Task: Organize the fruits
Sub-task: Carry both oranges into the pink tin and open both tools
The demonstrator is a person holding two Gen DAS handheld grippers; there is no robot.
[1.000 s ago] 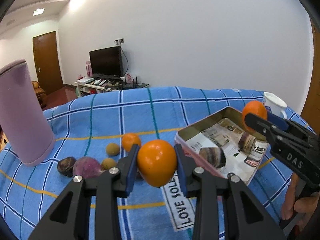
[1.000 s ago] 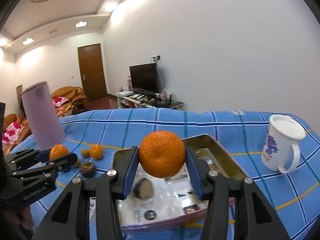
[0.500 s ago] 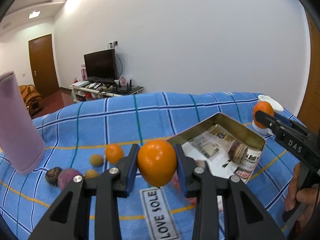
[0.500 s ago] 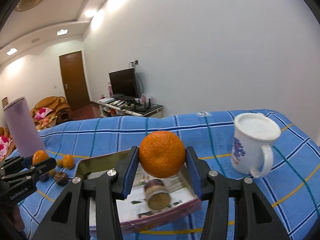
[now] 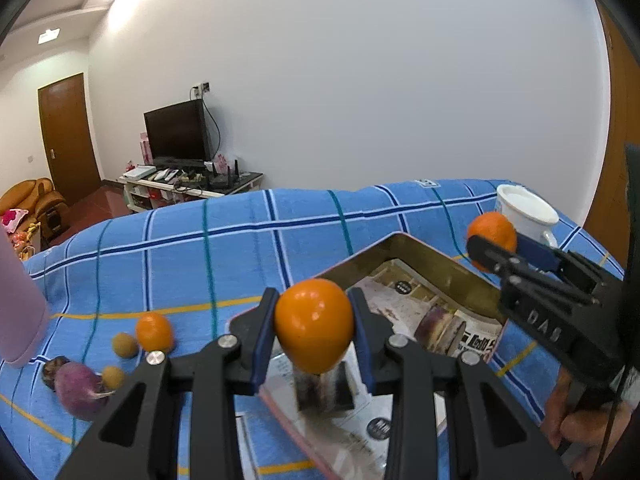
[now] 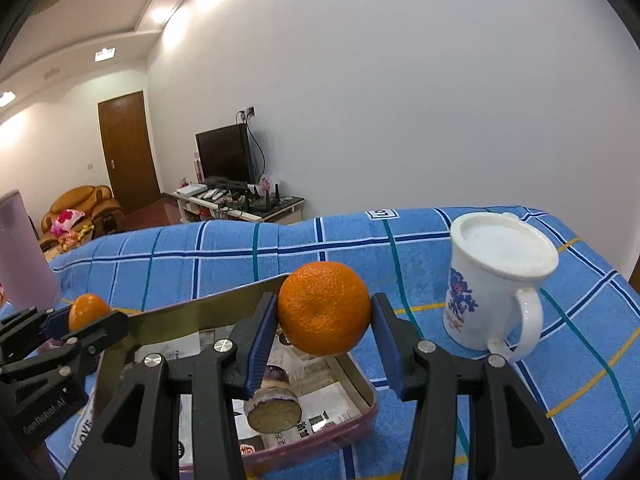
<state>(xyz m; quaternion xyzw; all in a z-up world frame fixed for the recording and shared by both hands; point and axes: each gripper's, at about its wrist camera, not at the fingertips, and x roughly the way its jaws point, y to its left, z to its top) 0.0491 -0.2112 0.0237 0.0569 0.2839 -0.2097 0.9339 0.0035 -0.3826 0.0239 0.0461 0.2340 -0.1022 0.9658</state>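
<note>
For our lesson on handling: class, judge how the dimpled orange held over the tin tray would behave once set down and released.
The orange is round, so it would probably roll until the tin tray wall stops it. Its dimpled peel likely gives the right gripper fingers decent friction. It looks firm, not fragile.

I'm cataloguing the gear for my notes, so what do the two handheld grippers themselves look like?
The left gripper and the right gripper match: black angular plastic linkages, silver round pivot bolts, and flat blue pads lining the fingers. Pale lettering is embossed on the side of each body. A thin dark cable hangs by the hand holding the right one.
</note>
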